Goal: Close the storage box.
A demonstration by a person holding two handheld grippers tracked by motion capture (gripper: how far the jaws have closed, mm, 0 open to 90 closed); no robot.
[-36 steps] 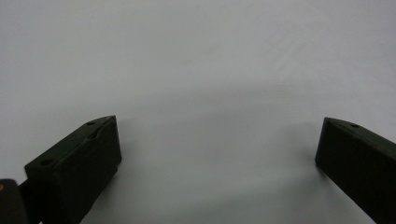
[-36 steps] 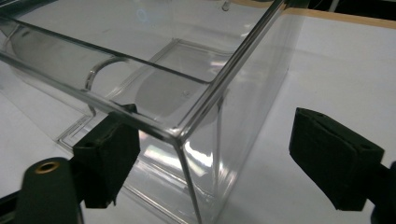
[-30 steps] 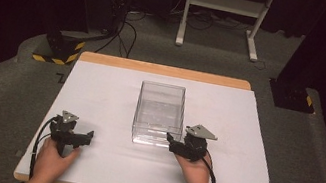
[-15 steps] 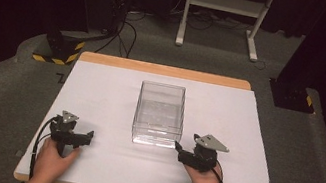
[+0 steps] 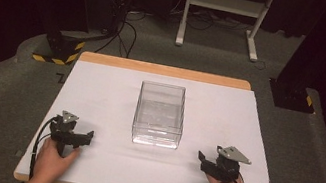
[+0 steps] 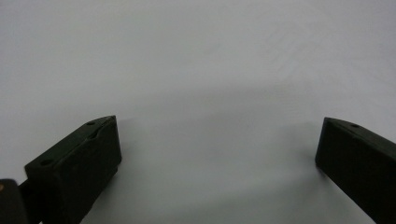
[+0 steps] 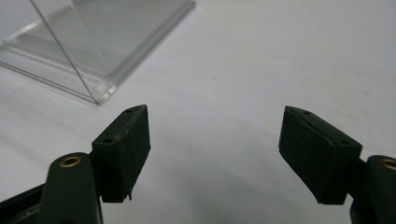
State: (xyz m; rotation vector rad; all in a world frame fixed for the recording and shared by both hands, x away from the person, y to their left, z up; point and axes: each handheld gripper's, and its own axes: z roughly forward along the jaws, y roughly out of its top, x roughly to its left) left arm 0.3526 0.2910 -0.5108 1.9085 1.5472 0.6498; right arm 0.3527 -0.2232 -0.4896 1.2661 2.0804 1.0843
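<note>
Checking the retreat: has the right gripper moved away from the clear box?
Yes. The right gripper has drawn back, rightward and toward the table's near edge, away from the clear box.

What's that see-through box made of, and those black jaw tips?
The clear box looks like hard plastic, probably acrylic: transparent, glossy, with sharp bright edges. The right gripper pads look like matte black rubber or foam, dull with slightly rough edges; which one isn't clear.

white table (image 5: 99, 95), grey carpet (image 5: 9, 90), perhaps cables (image 5: 126, 29)
</note>
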